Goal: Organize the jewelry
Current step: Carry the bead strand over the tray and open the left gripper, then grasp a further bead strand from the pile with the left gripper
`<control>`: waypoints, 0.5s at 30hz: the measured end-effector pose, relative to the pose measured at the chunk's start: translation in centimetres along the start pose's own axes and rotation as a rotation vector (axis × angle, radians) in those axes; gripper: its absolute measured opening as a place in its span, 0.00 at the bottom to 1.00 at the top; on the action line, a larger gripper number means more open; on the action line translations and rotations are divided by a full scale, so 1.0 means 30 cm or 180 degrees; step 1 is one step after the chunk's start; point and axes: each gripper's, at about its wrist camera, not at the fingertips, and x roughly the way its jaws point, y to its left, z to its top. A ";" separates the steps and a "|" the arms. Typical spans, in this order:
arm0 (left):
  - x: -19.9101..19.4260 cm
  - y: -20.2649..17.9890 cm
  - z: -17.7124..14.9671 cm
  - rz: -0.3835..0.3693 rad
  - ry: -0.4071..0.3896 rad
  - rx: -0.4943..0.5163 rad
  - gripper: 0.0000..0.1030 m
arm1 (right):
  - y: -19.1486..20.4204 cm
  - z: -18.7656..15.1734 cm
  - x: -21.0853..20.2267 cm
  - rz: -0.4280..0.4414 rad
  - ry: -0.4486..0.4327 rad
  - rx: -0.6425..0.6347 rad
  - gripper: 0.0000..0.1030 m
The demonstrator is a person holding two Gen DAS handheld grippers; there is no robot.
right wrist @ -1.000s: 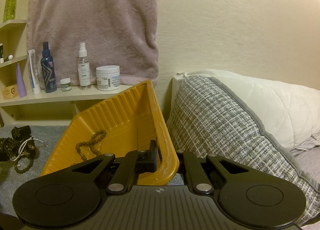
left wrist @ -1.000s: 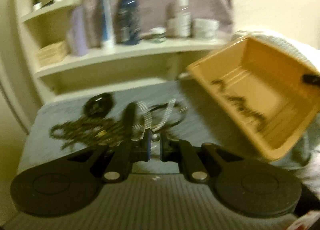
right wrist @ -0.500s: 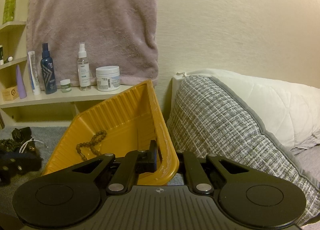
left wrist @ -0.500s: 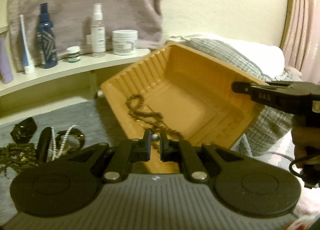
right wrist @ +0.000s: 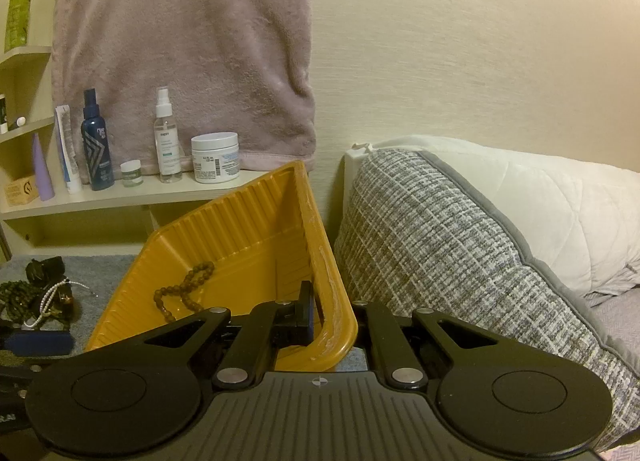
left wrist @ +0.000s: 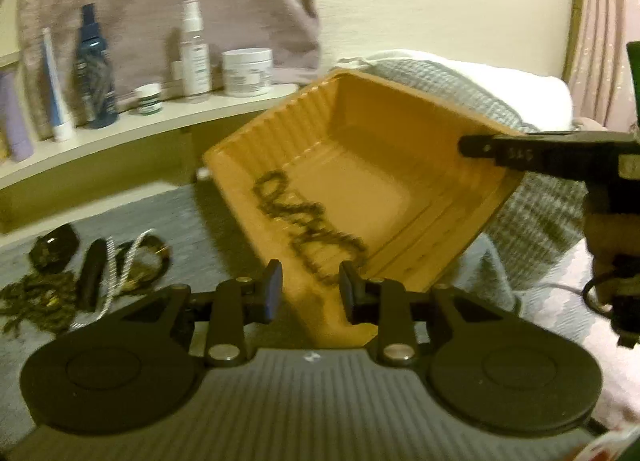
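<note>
Left wrist view shows our left gripper opening, nothing pinched, one bead strand lying in the tilted yellow tray our right gripper clamps by its rim, jewelry pile still waiting on the grey blanket.

Shelf at far left carries 1 dark blue spray bottle, 1 clear spray bottle, 1 white jar, 1 small jar. Mauve towel hangs behind. Grey woven cushion right, white pillow behind it.
</note>
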 end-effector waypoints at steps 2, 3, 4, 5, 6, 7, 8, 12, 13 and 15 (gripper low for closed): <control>-0.016 0.026 -0.014 0.0078 -0.0008 -0.0047 0.27 | 0.000 0.001 -0.001 -0.0001 0.0001 0.0003 0.06; -0.023 0.040 -0.021 0.0128 -0.0007 -0.0065 0.26 | 0.002 0.001 -0.001 -0.0002 0.0002 0.0001 0.06; -0.031 0.055 -0.029 0.0176 -0.0005 -0.0086 0.26 | 0.000 0.001 0.000 0.0000 -0.0001 -0.0003 0.06; -0.038 0.072 -0.037 0.0221 -0.0005 -0.0114 0.26 | 0.001 0.001 0.000 -0.0001 -0.0002 -0.0005 0.06; -0.043 0.086 -0.043 0.0265 -0.0006 -0.0137 0.26 | 0.000 0.001 0.000 -0.0001 0.0001 0.0001 0.06; -0.047 0.104 -0.050 0.0331 -0.0005 -0.0160 0.26 | 0.000 0.001 0.001 -0.0002 0.0001 -0.0001 0.06; -0.050 0.120 -0.057 0.0393 0.0000 -0.0176 0.26 | 0.000 0.001 0.001 -0.0002 0.0001 -0.0002 0.06; -0.048 0.192 -0.080 0.0616 0.0040 -0.0264 0.26 | 0.000 0.001 0.001 -0.0004 0.0002 -0.0003 0.06; -0.043 0.209 -0.084 0.0674 0.0055 -0.0273 0.26 | -0.001 0.001 0.002 -0.0006 0.0004 -0.0003 0.06; -0.029 0.236 -0.089 0.0744 0.0088 -0.0267 0.26 | -0.001 0.001 0.003 -0.0009 0.0008 -0.0006 0.06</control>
